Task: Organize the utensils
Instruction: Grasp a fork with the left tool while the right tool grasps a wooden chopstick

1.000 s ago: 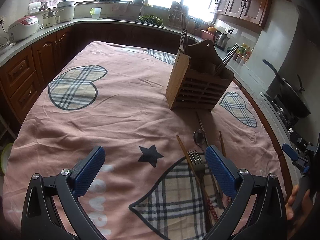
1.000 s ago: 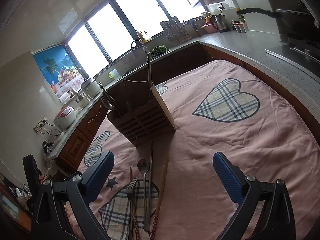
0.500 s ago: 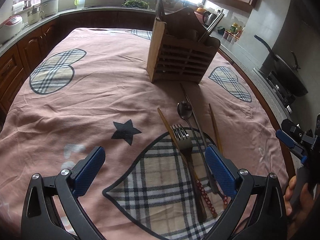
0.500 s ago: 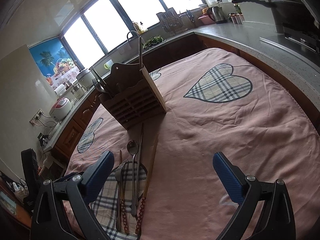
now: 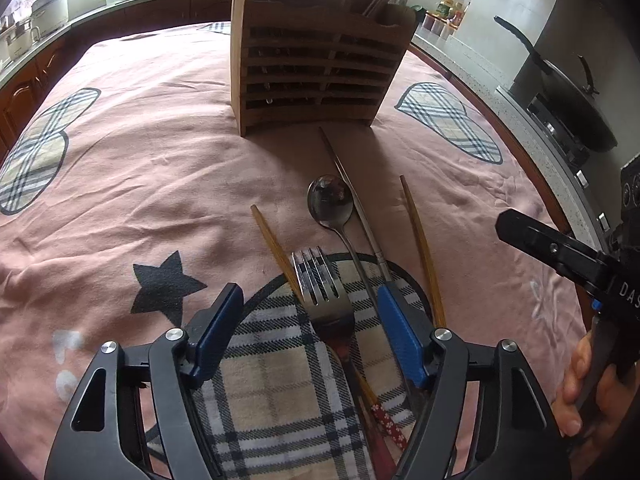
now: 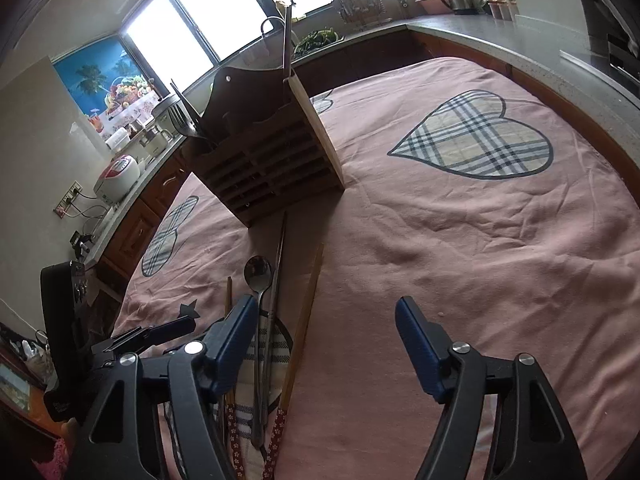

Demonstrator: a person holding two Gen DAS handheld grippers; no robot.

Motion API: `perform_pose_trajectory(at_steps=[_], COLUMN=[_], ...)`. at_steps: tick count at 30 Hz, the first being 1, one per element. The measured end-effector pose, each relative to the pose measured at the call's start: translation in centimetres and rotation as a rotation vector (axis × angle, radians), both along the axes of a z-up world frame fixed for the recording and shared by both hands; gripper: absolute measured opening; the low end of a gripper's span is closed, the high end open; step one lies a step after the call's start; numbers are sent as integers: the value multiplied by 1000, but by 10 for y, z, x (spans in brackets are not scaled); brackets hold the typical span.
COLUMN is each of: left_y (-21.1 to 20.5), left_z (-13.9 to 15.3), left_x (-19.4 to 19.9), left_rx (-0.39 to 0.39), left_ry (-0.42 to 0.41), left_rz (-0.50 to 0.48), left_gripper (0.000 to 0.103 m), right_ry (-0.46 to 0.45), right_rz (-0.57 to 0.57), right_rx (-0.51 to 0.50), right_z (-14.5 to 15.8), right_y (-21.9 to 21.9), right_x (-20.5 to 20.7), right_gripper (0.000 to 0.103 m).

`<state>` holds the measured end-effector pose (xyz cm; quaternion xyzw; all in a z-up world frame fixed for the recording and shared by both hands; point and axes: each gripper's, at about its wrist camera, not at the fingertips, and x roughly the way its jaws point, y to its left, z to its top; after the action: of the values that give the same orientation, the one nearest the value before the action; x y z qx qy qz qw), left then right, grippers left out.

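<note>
A wooden utensil holder (image 5: pixel 316 60) stands on the pink cloth and holds some utensils; it also shows in the right wrist view (image 6: pixel 272 152). In front of it lie a steel fork (image 5: pixel 320 288), a spoon (image 5: pixel 330 200), a metal chopstick (image 5: pixel 352 200) and two wooden chopsticks (image 5: pixel 420 240). My left gripper (image 5: pixel 310 328) is open low over the cloth, its fingers on either side of the fork's neck. My right gripper (image 6: pixel 326 344) is open and empty just right of the utensils, with a wooden chopstick (image 6: pixel 306 312) between its fingers.
The pink cloth with plaid hearts (image 6: pixel 472 140) covers the table. Kitchen counters ring it, with a wok (image 5: pixel 568 92) on the stove at right and a rice cooker (image 6: pixel 118 178) at left. The right gripper shows at the right edge of the left wrist view (image 5: pixel 560 252).
Both grippers have moved forward and down toward the utensils. The left gripper's fingers have narrowed and now straddle the fork. The right gripper's fingers have narrowed too.
</note>
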<state>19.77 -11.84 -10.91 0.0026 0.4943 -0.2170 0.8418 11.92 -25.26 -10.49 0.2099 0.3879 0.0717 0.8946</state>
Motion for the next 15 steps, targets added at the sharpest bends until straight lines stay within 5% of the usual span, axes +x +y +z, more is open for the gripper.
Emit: perform_pose_trajectory(at_steps=[8, 15], left_y=[-2, 21], left_z=[-7, -7], left_x=[6, 7], left_rx=[30, 3], left_ry=[-6, 9], left_rz=[-25, -44], left_gripper=[47, 27], right_ry=[74, 126], right_rz=[52, 90], right_rx=[-62, -117], right_z=[-18, -32], right_y=[20, 33], right_x=[49, 75], right_gripper=[35, 30])
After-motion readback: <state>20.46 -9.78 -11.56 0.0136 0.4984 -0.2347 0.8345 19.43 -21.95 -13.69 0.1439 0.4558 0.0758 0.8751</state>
